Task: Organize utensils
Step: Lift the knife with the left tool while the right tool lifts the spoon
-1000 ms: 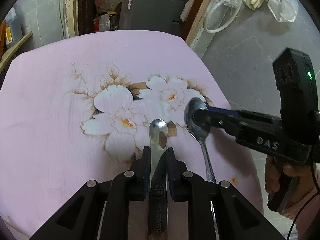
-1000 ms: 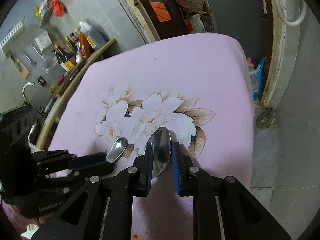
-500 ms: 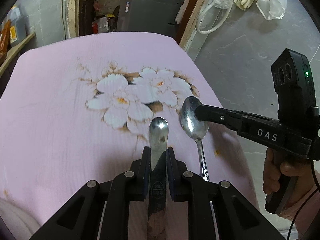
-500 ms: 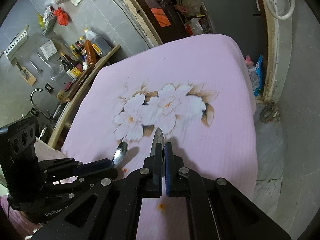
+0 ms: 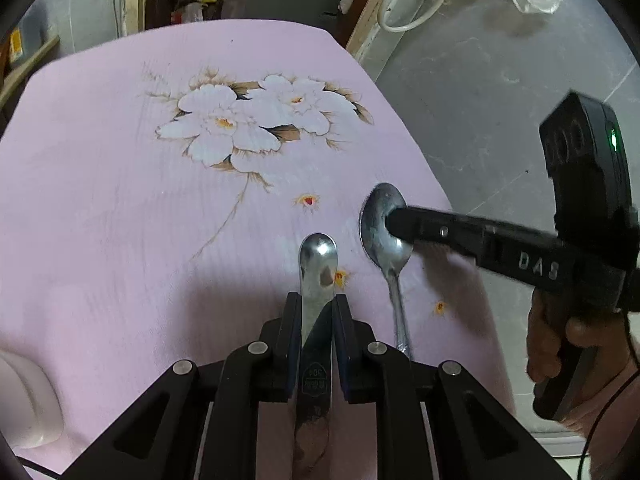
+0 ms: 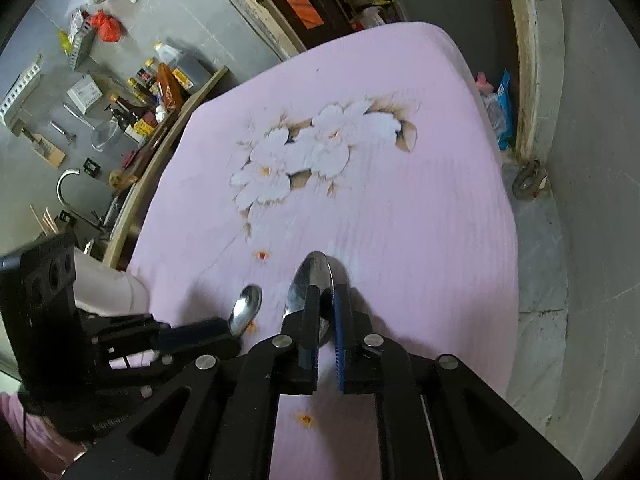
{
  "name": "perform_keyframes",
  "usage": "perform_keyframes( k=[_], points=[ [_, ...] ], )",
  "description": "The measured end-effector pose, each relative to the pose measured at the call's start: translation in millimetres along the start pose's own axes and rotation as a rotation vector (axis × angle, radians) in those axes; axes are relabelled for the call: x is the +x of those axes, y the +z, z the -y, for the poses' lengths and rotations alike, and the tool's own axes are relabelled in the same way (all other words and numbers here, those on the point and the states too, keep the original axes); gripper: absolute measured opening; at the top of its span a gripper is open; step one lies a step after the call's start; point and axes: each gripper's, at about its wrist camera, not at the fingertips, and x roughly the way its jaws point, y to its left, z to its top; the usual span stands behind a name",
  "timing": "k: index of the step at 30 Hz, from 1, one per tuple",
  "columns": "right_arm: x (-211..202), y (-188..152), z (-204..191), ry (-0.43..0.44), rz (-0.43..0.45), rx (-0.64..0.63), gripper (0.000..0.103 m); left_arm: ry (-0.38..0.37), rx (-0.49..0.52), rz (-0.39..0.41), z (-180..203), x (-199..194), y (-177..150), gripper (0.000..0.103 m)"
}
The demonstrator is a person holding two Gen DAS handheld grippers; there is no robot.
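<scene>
My left gripper (image 5: 317, 300) is shut on a flat steel utensil handle (image 5: 318, 264), whose rounded end sticks out ahead above the pink cloth. My right gripper (image 6: 322, 300) is shut on the bowl of a steel spoon (image 6: 310, 280). In the left wrist view that spoon (image 5: 384, 236) hangs from the right gripper (image 5: 394, 224), handle trailing toward me. In the right wrist view the left gripper (image 6: 224, 326) holds its utensil tip (image 6: 246, 308) just left of mine. Both are held low over the near right part of the table.
The table is covered by a pink cloth (image 5: 120, 220) with a white flower print (image 5: 256, 120). A white object (image 5: 24, 400) sits at the near left edge. A shelf with bottles (image 6: 160, 84) stands beyond the left side. The grey floor (image 5: 500, 100) lies to the right.
Both grippers have pulled back toward the near edge with their utensils; the flower print now lies farther ahead. The spoon in the right gripper has turned slightly, showing more of its bowl.
</scene>
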Motion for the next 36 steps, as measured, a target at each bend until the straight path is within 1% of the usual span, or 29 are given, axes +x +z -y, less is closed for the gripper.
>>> perform_keyframes(
  k=[3,7,9,12,13,14,15,18,22,26,28,30,31,33,36],
  points=[
    [0,-4,-4,-0.012,-0.012,-0.024,0.007,-0.058,-0.041,-0.020,-12,0,2,0.015],
    [-1,-3,0,0.006,-0.018,-0.007,0.007,-0.130,-0.079,-0.050,-23,2,2,0.015],
    [-1,-3,2,0.016,-0.017,0.002,0.007,-0.160,-0.094,-0.067,-27,3,2,0.015],
    [-1,-4,2,0.011,-0.019,-0.006,0.007,-0.184,-0.104,-0.078,-30,5,2,0.015],
    [-1,-4,2,0.010,-0.019,-0.006,0.007,-0.184,-0.097,-0.083,-29,5,2,0.015],
    [-1,-4,2,0.010,-0.019,-0.005,0.007,-0.176,-0.086,-0.085,-27,8,3,0.012],
    [-1,-4,2,0.008,-0.020,-0.006,0.007,-0.160,-0.066,-0.087,-25,10,4,0.011],
    [0,-3,-2,-0.002,-0.024,-0.012,0.007,-0.142,-0.030,-0.090,-20,11,6,0.011],
    [0,-2,-7,-0.019,-0.029,-0.028,0.007,-0.133,-0.035,-0.081,-15,12,9,0.006],
    [-5,-4,-11,0.000,-0.012,-0.027,0.004,-0.124,-0.017,-0.025,-7,2,4,0.002],
    [-11,-7,-17,-0.012,0.016,-0.035,0.003,-0.104,0.002,0.006,-3,-5,1,0.002],
    [-19,-9,-22,-0.027,0.047,-0.036,0.002,-0.103,0.000,0.046,0,-11,1,0.002],
    [-25,-11,-24,-0.031,0.069,-0.032,0.002,-0.103,-0.004,0.072,0,-17,0,0.002],
    [-38,-15,-34,-0.043,0.120,-0.037,0.002,-0.103,-0.008,0.149,1,-34,-3,0.002],
    [-62,-22,-55,-0.084,0.220,-0.076,0.002,-0.096,-0.012,0.248,1,-59,-7,0.002]
  ],
)
